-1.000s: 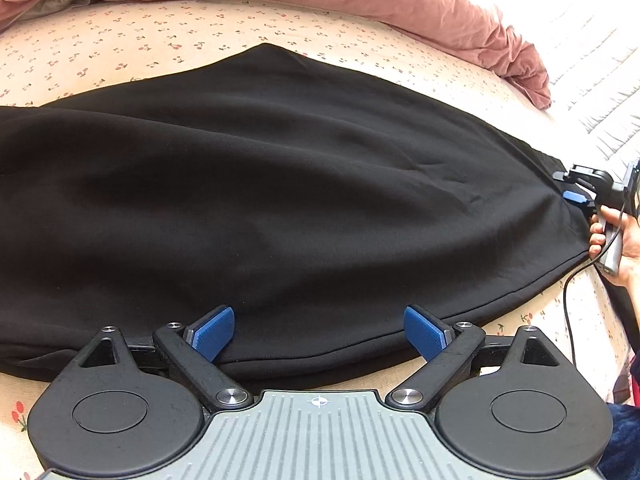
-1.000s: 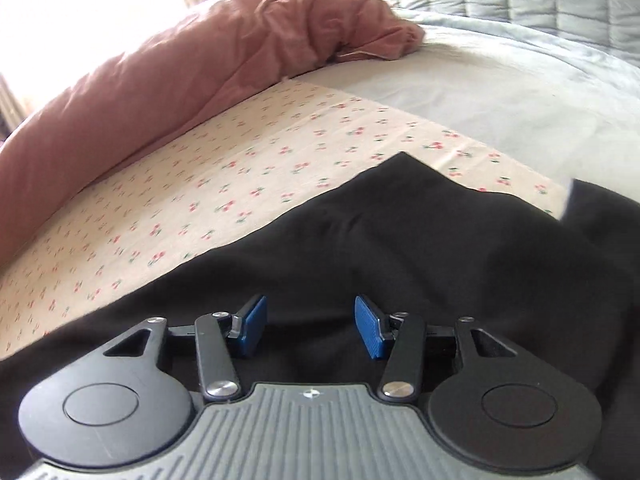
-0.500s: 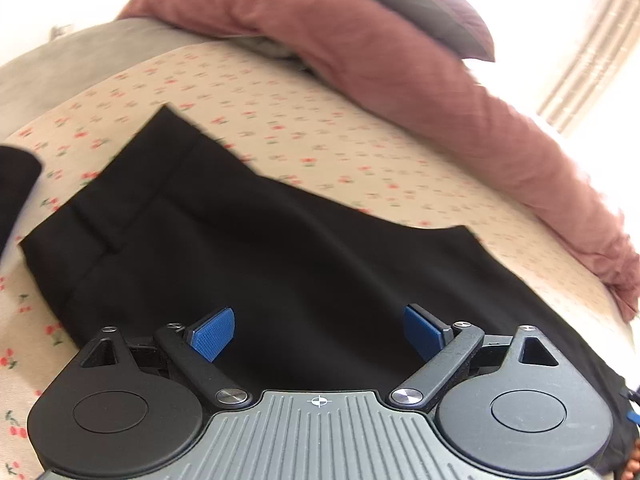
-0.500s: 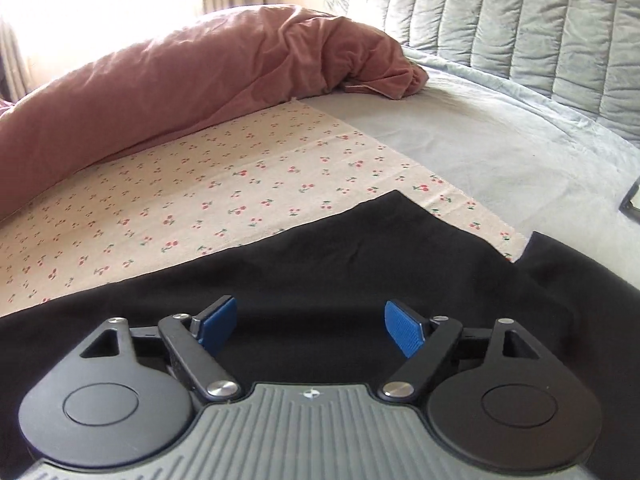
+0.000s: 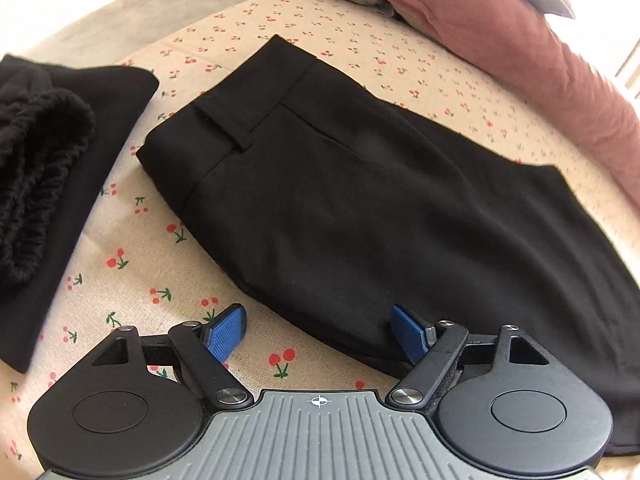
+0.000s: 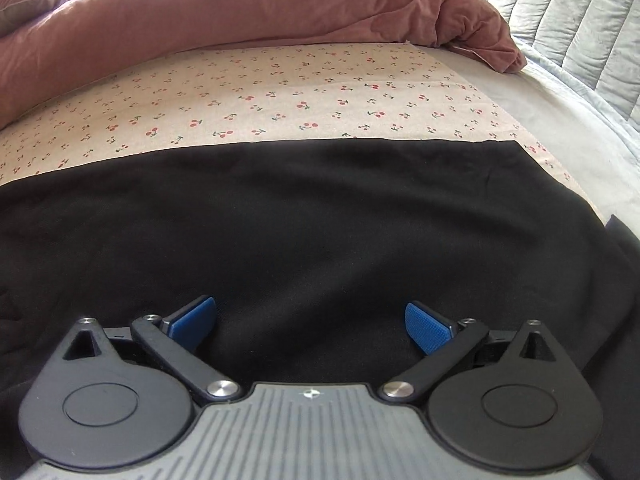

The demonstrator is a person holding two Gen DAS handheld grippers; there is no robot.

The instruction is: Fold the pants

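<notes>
Blue fingers [image 5: 224, 332] of the left gripper [image 5: 318, 330] stand apart and are closing, the near folded edge of the black pants [image 5: 360, 208] lying between them with neither pad pressing on it. On the right gripper [image 6: 310, 322] the jaws are opening to a wide spread, with black cloth of the pants [image 6: 320, 220] beneath them, not pinched. The pants lie flat across the cherry-print sheet [image 6: 280, 96], waistband toward the sheet's left edge in the left wrist view. Another black garment [image 5: 48, 152] lies beyond that edge, apart from the pants. A pink duvet [image 6: 224, 8] is bunched along the sheet's far edge.
</notes>
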